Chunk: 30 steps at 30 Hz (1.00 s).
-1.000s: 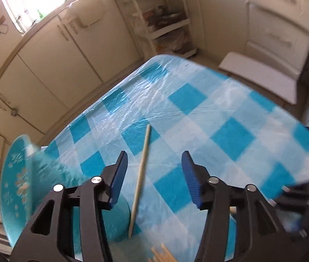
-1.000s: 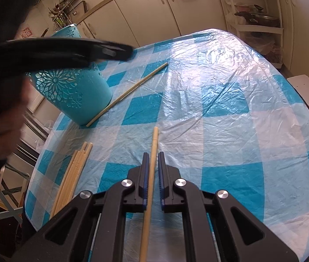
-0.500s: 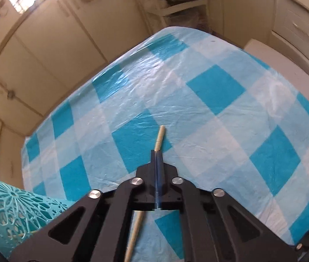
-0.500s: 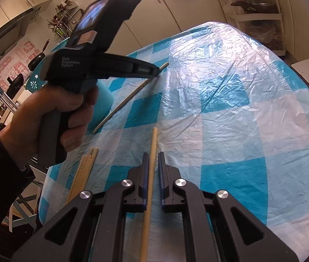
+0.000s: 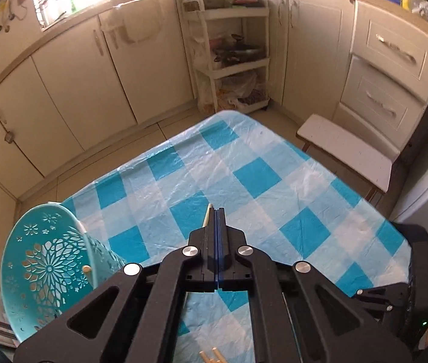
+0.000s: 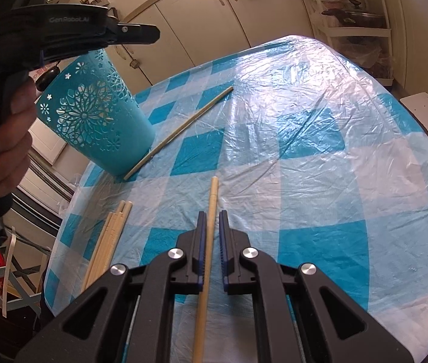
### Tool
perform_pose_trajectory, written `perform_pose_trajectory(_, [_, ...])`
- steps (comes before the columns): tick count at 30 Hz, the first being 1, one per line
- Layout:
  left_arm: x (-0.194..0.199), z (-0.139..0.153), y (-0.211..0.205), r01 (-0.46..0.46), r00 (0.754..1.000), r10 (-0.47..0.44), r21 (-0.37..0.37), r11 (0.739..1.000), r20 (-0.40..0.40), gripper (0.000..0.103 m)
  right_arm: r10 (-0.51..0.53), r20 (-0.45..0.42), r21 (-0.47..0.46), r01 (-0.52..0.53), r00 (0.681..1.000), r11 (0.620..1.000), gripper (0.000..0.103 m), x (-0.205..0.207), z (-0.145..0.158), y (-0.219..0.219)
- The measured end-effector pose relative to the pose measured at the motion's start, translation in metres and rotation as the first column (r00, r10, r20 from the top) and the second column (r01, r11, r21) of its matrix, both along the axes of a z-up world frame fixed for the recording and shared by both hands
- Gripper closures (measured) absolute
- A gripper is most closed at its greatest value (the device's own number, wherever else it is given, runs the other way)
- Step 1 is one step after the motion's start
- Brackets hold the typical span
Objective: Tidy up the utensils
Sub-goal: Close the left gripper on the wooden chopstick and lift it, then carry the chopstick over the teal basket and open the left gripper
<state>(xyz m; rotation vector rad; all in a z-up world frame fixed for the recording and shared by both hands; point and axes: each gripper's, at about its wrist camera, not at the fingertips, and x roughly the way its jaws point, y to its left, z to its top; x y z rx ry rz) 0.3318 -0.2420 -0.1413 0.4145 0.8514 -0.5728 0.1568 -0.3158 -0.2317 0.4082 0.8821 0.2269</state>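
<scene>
The right gripper (image 6: 211,217) has its jaws almost together around one pale wooden chopstick (image 6: 212,193). The stick runs lengthwise between the blue pads and its far end points to twelve o'clock, above the checked blue and white tablecloth (image 6: 304,166), which has a clear plastic sheet on it. The left pad lies against the stick; on the right side a thin gap shows.

A second chopstick (image 6: 183,127), thin and straight, lies flat on the cloth at about eleven o'clock from this gripper. Its near end is just beside the foot of the teal utensil holder (image 6: 99,127), and its far end points to one o'clock. The holder is a plastic cup with a cut-out flower pattern, standing at ten o'clock near the table edge. A bundle of chopsticks (image 6: 108,242) lies at nine o'clock, close together and roughly parallel, near the same edge.

The left gripper (image 5: 217,211) is lifted above the holder, and its jaws are pressed fully together with nothing seen between the pads. In its own view a pale stick tip shows just left of the fingers; the rest is hidden behind the gripper body. The left hand (image 6: 2,139) covers part of the holder in the right wrist view.

Behind the table stand cream cabinets (image 5: 141,69), a white shelf rack (image 5: 232,60) at twelve o'clock and a white stool (image 5: 350,148) at two o'clock.
</scene>
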Motion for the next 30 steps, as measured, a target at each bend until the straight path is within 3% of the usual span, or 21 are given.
perform_pose_trajectory(3, [0.009, -0.032, -0.015, 0.0, 0.998, 0.005, 0.09, 0.996, -0.055, 0.094, 0.0, 0.001, -0.003, 0.0, 1.0, 1.0, 0.095, 0.0, -0.001, 0.001])
perform_pose_trajectory(5, [0.014, -0.048, -0.019, -0.015, 0.999, 0.02, 0.139, 0.99, -0.036, 0.054, 0.001, 0.0, 0.015, -0.001, 1.0, 1.0, 0.095, 0.0, -0.002, -0.001])
perform_pose_trajectory(6, [0.016, -0.055, -0.021, -0.023, 0.999, 0.027, 0.148, 0.989, -0.03, 0.048, 0.001, -0.001, 0.024, -0.001, 1.0, 1.0, 0.095, 0.001, -0.003, -0.003])
perform_pose_trajectory(13, [0.048, -0.09, -0.029, -0.065, 0.996, 0.077, 0.206, 0.976, -0.05, 0.044, 0.0, -0.005, 0.074, 0.0, 1.0, 0.997, 0.095, 0.001, -0.005, -0.013])
perform_pose_trajectory(17, [0.061, -0.102, -0.027, -0.082, 0.992, 0.099, 0.198, 0.977, -0.078, 0.043, 0.0, -0.007, 0.094, 0.001, 1.0, 0.996, 0.095, 0.001, -0.005, -0.017])
perform_pose_trajectory(19, [0.065, -0.102, -0.025, -0.092, 0.989, 0.11, 0.174, 0.98, -0.095, 0.043, -0.001, -0.008, 0.101, 0.001, 1.0, 0.995, 0.095, 0.0, -0.006, -0.016])
perform_pose_trajectory(21, [0.068, -0.103, -0.023, -0.091, 0.988, 0.108, 0.146, 0.985, -0.112, 0.051, 0.0, -0.009, 0.11, 0.001, 1.0, 0.994, 0.094, 0.0, -0.006, -0.02])
perform_pose_trajectory(23, [0.065, -0.102, -0.024, -0.056, 0.986, 0.072, 0.106, 0.993, -0.153, 0.084, 0.001, -0.01, 0.116, 0.0, 1.0, 0.993, 0.095, -0.001, -0.005, -0.021])
perform_pose_trajectory(24, [0.063, -0.102, -0.027, -0.042, 0.987, 0.059, 0.113, 0.993, -0.151, 0.096, 0.002, -0.01, 0.116, 0.0, 1.0, 0.993, 0.095, -0.001, -0.005, -0.023])
perform_pose_trajectory(26, [0.056, -0.104, -0.033, -0.027, 0.991, 0.045, 0.144, 0.989, -0.124, 0.098, 0.002, -0.01, 0.118, -0.001, 1.0, 0.993, 0.095, -0.001, -0.005, -0.024])
perform_pose_trajectory(30, [0.054, -0.1, -0.029, -0.031, 0.989, 0.049, 0.132, 0.991, -0.138, 0.098, 0.001, -0.01, 0.12, 0.0, 1.0, 0.993, 0.095, -0.001, -0.005, -0.025])
